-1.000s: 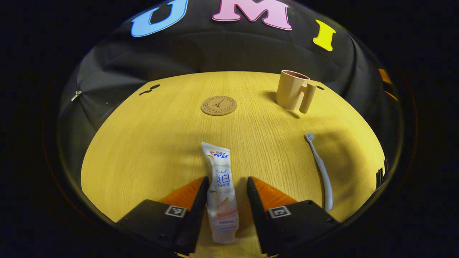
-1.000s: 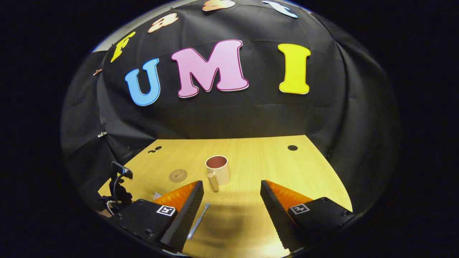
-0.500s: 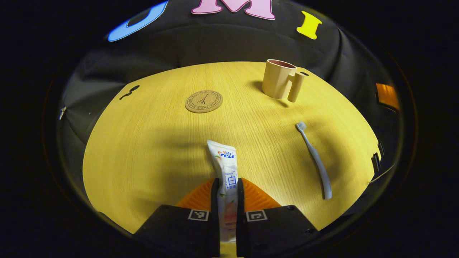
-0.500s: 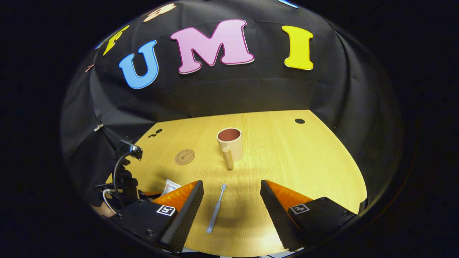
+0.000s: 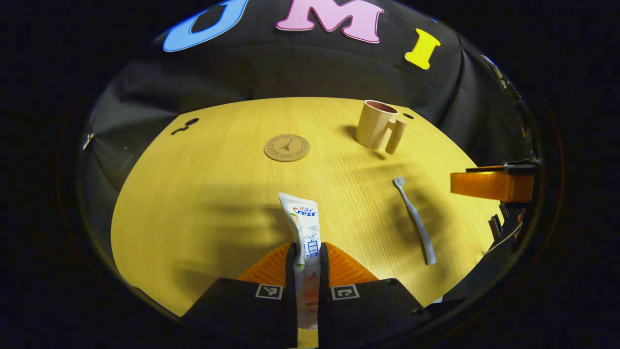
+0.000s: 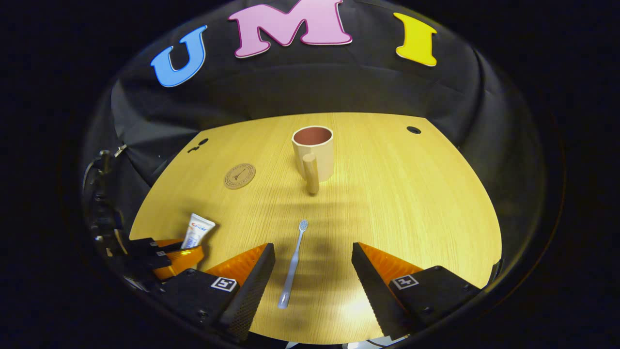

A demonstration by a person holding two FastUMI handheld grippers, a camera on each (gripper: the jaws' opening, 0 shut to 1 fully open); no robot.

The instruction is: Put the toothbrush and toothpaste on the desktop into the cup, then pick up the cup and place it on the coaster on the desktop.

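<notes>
Presently, step: the white printed toothpaste tube [image 5: 305,242], lying on the yellow wooden tabletop [image 5: 203,194], was clamped between the left gripper [image 5: 306,254] jaws.
Right gripper [image 6: 312,254]: jaws were held apart over the pale-blue plastic toothbrush [image 6: 292,264].
Next: a lift towards the beige handled cup [image 5: 377,127] was called for.

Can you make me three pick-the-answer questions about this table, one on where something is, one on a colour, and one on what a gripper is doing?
1. Where does the toothbrush lie?
A. In the cup
B. On the table, between the right gripper's open fingers
C. On the coaster

2. What colour is the inside of the cup?
A. Reddish brown
B. Blue
C. Green

3. What is the left gripper doing?
A. Hanging open
B. Pinching the coaster
C. Pinching the toothpaste

Answers:
1 B: the right gripper has it between its spread fingers, on the table.
2 A: the open top shows it.
3 C: both fingers press the tube.
</notes>
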